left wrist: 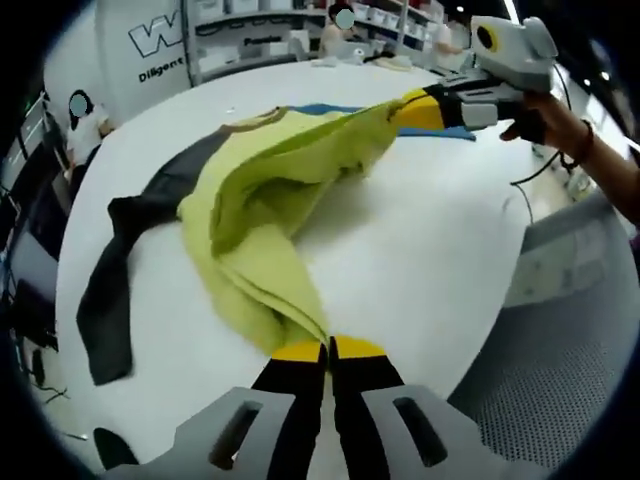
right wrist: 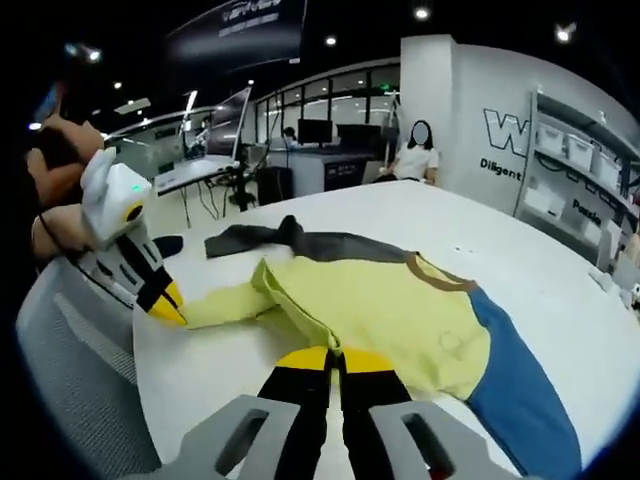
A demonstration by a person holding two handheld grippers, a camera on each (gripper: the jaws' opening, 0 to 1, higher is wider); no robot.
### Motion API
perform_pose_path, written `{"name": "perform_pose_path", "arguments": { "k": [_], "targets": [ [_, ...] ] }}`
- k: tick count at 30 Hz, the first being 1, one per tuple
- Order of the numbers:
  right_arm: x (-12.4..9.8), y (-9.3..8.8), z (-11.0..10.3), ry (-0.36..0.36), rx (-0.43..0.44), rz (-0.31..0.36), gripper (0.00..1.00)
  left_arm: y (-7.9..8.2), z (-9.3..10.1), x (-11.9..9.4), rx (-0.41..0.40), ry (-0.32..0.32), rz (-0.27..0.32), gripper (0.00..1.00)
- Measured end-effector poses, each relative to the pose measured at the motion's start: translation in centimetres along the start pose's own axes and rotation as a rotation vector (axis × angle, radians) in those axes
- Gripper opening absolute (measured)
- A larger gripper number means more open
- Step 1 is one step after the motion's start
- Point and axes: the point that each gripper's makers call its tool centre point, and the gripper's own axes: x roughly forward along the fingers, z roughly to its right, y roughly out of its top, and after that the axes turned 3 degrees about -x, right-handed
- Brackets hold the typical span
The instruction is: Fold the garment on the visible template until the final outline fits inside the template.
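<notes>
A yellow-green garment [left wrist: 260,210] with a brown collar [left wrist: 250,122] and a dark grey sleeve [left wrist: 115,300] lies on the white table [left wrist: 420,270]. My left gripper [left wrist: 328,350] is shut on its near yellow edge. My right gripper [left wrist: 425,110] comes in from the upper right, shut on a far yellow corner and lifting it. In the right gripper view, the right gripper [right wrist: 335,358] pinches the garment [right wrist: 400,315], and the left gripper [right wrist: 168,300] holds a stretched yellow end at the left. A blue sheet [right wrist: 520,395], seemingly the template, shows beside the garment.
The table's curved edge [left wrist: 500,330] runs close to a grey mesh chair [left wrist: 565,370]. A person's hand [left wrist: 555,115] holds the right gripper. People sit at desks and shelves beyond the table [right wrist: 415,150]. White bins line the shelving [right wrist: 580,150].
</notes>
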Motion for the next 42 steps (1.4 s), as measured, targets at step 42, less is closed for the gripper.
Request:
{"name": "perform_pose_path", "arguments": {
  "k": [42],
  "targets": [
    [-10.1, -8.3, -2.7, 0.029, -0.062, -0.221, 0.00, -3.1, 0.0, -4.4, 0.242, 0.015, -0.041, 0.00]
  ]
}}
